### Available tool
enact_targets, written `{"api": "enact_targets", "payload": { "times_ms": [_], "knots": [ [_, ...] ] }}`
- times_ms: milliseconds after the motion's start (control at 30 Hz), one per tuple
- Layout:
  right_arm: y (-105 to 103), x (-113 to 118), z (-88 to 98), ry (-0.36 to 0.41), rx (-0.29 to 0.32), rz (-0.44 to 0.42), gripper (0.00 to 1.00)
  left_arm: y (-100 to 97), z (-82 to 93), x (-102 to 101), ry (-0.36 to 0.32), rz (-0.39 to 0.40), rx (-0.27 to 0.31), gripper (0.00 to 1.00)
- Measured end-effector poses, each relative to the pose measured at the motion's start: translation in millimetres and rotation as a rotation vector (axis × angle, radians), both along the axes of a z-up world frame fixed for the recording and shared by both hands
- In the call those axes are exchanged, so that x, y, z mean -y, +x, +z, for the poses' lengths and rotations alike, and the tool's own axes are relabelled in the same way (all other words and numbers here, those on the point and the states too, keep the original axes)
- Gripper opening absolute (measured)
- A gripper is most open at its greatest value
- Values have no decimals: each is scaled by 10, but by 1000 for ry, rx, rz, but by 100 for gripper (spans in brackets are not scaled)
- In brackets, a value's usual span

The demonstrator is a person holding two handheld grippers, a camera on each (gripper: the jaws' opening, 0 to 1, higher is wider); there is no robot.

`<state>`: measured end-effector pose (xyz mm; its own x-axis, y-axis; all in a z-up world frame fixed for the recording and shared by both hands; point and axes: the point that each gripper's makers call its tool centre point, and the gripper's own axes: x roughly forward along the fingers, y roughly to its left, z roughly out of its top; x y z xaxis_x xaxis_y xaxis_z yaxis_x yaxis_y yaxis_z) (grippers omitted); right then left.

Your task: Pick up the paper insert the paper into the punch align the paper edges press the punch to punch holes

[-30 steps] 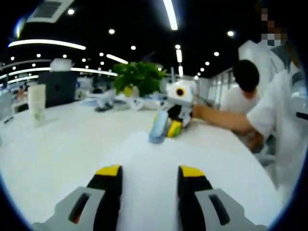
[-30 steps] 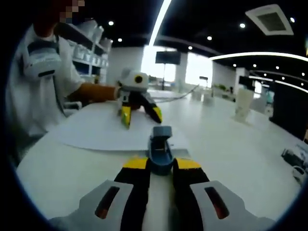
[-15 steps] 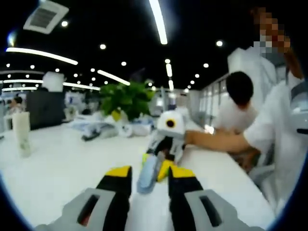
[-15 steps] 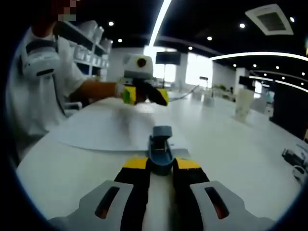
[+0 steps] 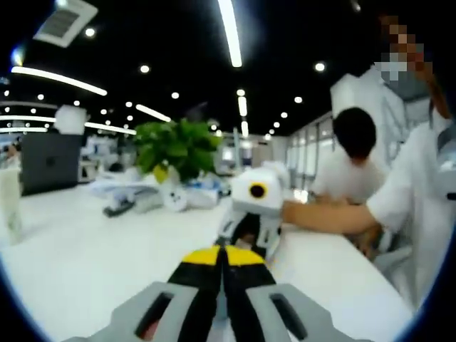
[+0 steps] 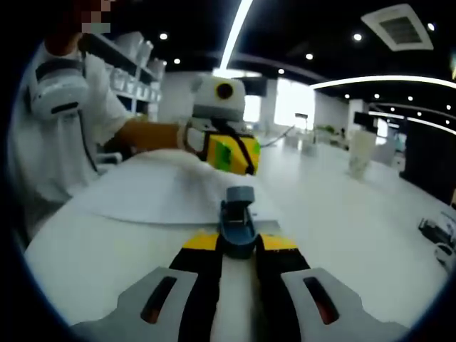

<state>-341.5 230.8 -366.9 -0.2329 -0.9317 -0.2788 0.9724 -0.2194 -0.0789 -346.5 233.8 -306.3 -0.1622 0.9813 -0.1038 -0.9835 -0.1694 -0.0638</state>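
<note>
Two grippers share the job: the right gripper (image 6: pixel 236 244) clamps the blue punch (image 6: pixel 237 216) to steady it, while the left gripper (image 6: pixel 231 153), jaws pressed together, apparently pinches the paper (image 6: pixel 153 192). That sheet's far edge is lifted off the white table (image 6: pixel 335 206), its near edge lying at the punch, likely for feeding into the slot

Both views skim low over the white surface (image 6: pixel 356 206) from opposite ends, facing each other; both close on the blue punch (image 6: pixel 237 219).

- Open office with a dark ceiling (image 5: pixel 178 43), long light strips (image 5: pixel 229 32) at twelve o'clock
- White table (image 5: pixel 71 235) with a leafy plant (image 5: pixel 178 146)
- Bright windows (image 6: pixel 292 100)
</note>
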Motion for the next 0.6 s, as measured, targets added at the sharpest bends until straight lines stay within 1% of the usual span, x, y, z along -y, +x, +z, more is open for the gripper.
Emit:
{"api": "enact_targets", "payload": {
  "times_ms": [167,233,300,467,600],
  "knots": [
    [3,5,-1,-3,13,-1,22,8,-20,-15,3,-14,7,4],
    [9,9,-1,-3,14,-1,22,38,-94,-28,-27,-28,-4,4],
    [14,9,-2,-3,17,-1,22,41,-73,-22,-11,-33,12,4],
    [18,6,-5,-5,26,-4,22,34,-74,-29,-3,-36,12,4],
    [19,5,-7,-6,33,-7,21,22,-89,-16,-12,-38,8,4]
  ]
}}
